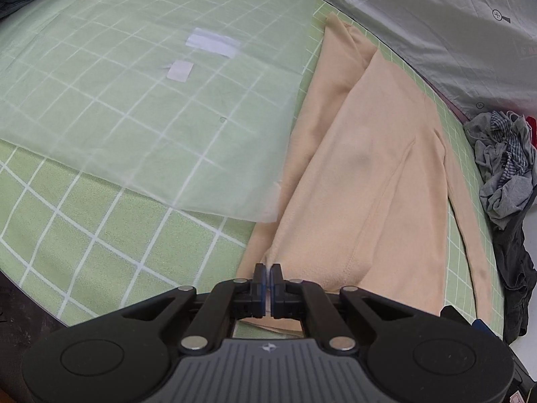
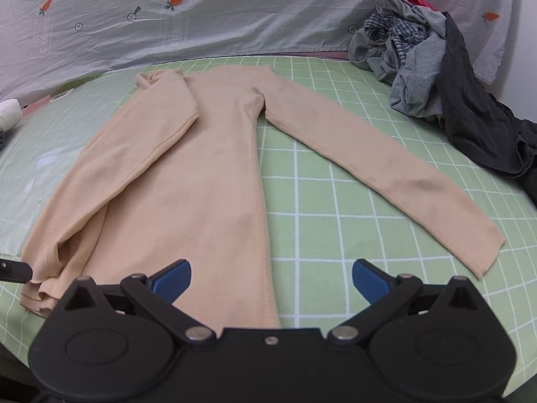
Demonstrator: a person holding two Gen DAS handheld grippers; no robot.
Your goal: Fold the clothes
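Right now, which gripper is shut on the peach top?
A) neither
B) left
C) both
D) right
B: the left gripper is closed on the hem edge of the peach top, while the right gripper hangs wide open above it.

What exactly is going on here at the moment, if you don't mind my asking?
A person is folding a peach long-sleeved top spread on a green checked sheet. The left tool is shut on the top's hem corner, with that side already folded over the body. The right tool hangs open over the near hem, gripping nothing. The other sleeve still lies stretched out, and a heap of unfolded clothes waits behind.
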